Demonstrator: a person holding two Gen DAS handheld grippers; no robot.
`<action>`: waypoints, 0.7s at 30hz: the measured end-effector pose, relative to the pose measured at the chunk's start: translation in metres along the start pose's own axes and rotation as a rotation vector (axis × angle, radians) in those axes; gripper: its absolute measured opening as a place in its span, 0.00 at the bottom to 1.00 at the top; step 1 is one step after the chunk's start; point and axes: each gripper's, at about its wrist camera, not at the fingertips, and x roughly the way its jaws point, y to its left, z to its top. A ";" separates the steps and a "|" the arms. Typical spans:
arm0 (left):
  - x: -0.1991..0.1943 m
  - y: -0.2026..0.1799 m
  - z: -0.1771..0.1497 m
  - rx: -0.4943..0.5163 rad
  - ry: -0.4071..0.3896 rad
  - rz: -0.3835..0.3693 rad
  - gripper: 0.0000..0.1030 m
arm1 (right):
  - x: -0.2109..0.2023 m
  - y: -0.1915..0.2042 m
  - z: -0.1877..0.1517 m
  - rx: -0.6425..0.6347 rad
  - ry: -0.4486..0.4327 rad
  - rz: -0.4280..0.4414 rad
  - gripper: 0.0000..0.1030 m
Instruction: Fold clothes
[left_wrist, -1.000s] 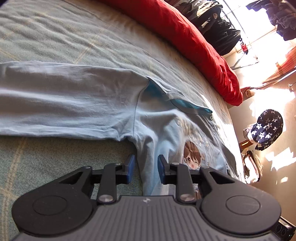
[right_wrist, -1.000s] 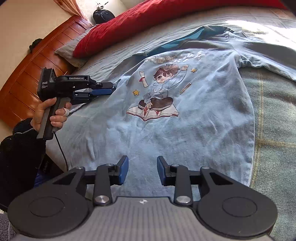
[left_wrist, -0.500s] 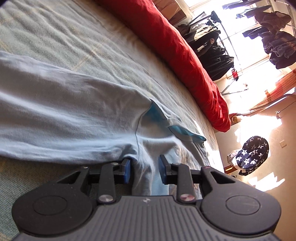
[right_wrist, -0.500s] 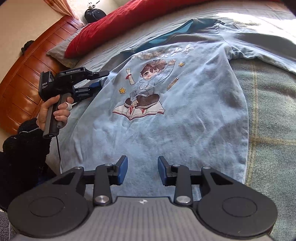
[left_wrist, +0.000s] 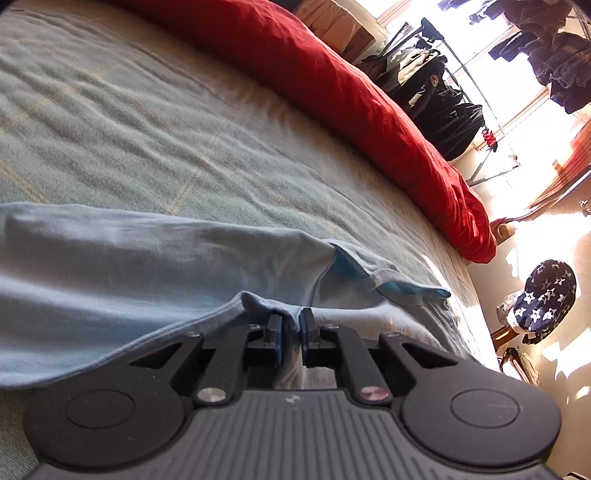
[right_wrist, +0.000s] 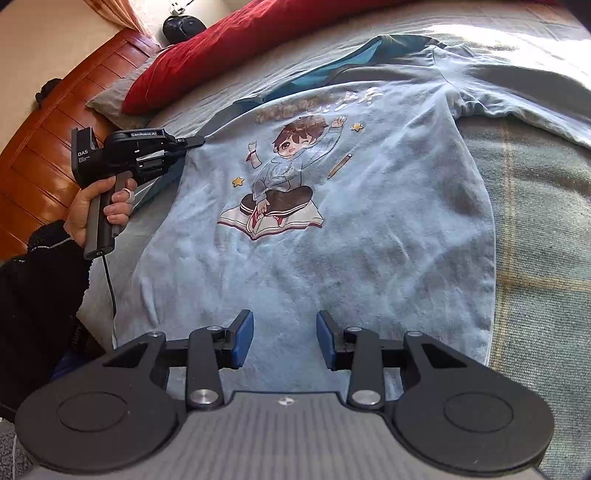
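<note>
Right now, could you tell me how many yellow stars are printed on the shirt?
2: one star beside the cartoon figure's knee, below the scroll; another star near the raised hand. Creases may hide more.

left tool (left_wrist: 291, 334) just closing, pinching light blue shirt (left_wrist: 147, 266), red pillow (left_wrist: 351, 99) beyond

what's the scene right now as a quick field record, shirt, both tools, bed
garment: light blue shirt with cartoon print, spread face up on the bed
surface: green plaid blanket
left tool: jaws have just been closing, a fold of shirt fabric near the sleeve seam pinched between them
right tool: open over the shirt's hem area, nothing between the pads
pillow: red pillow at the head of the bed
fold progress: not yet folded, sleeves out
</note>
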 end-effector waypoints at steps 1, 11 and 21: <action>-0.002 0.003 -0.004 -0.002 0.010 -0.006 0.15 | -0.001 0.000 -0.001 -0.001 0.000 -0.001 0.41; -0.041 0.016 -0.052 0.004 0.136 -0.054 0.27 | -0.004 0.000 -0.008 0.007 -0.006 -0.001 0.42; -0.063 0.003 -0.086 0.097 0.194 0.001 0.22 | -0.011 0.006 -0.022 0.010 -0.008 -0.005 0.42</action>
